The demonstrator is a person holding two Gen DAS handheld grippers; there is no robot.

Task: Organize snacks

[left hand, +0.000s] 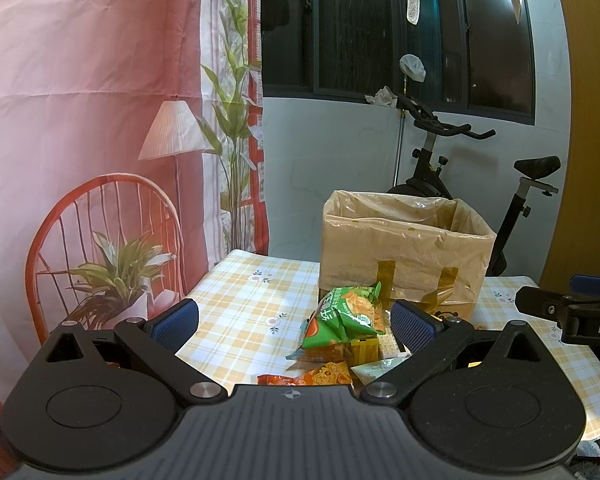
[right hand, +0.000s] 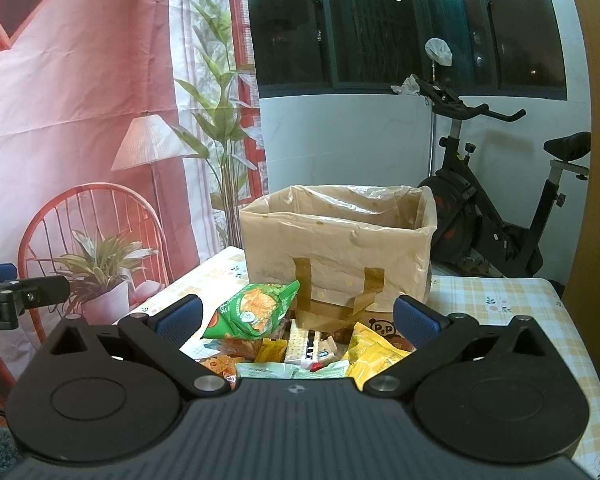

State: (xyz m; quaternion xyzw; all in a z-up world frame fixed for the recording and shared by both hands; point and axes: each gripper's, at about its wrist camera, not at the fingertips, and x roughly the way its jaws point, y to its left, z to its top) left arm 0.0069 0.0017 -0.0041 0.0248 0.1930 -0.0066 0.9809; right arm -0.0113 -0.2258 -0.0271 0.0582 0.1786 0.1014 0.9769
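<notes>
A pile of snack packets lies on the checked tablecloth in front of a cardboard box (left hand: 404, 252) (right hand: 340, 248) lined with a thin plastic bag, its top open. A green chip bag (left hand: 348, 316) (right hand: 256, 310) sits on top of the pile, with yellow packets (right hand: 374, 354), a cracker pack (right hand: 298, 342) and orange packets (left hand: 328, 374) around it. My left gripper (left hand: 294, 320) hovers open before the pile, nothing between its blue pads. My right gripper (right hand: 298, 316) is also open, above the near side of the pile. Each gripper shows at the edge of the other's view.
The table (left hand: 244, 300) (right hand: 500, 304) has bare cloth to the left and right of the pile. Behind stand a printed backdrop with a chair and plants (left hand: 100, 160), a dark window, and an exercise bike (right hand: 500, 208) at the back right.
</notes>
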